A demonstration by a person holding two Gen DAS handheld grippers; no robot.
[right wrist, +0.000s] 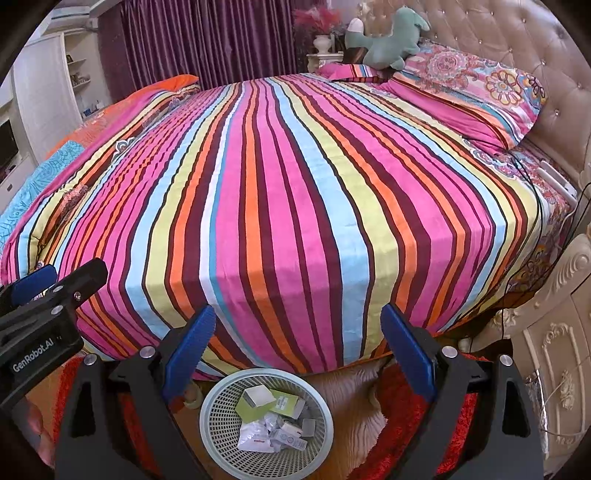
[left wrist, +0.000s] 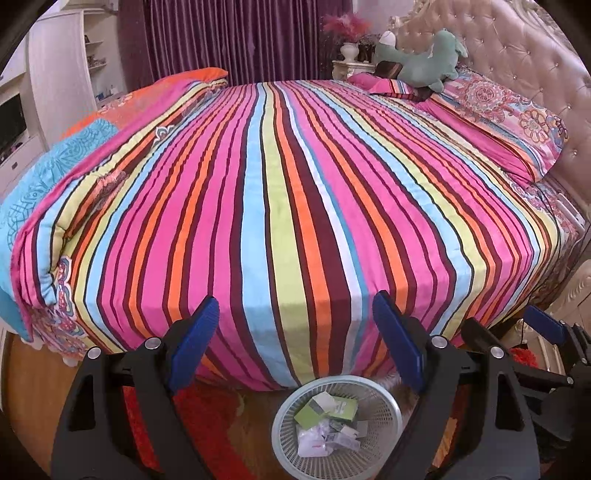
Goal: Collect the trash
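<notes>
A home bedroom. Large bed [left wrist: 295,206] under a bright striped cover, with a tufted, button-studded headboard [left wrist: 517,51] behind patterned pillows [left wrist: 498,110] and a green plush toy [left wrist: 424,66]. Purple curtains [left wrist: 229,37] across the far wall; beside them a carved cream nightstand [left wrist: 352,68] bearing a vase of red-pink flowers [left wrist: 347,29]. White shelving unit [left wrist: 62,74] with a dark screen [left wrist: 11,122] on the left. Ornate cream cabinet [right wrist: 554,332] near the bed's corner. Wooden floor with a red shaggy rug [right wrist: 406,406], and a pale mesh wastebasket [right wrist: 266,458] holding small boxes and crumpled paper.
</notes>
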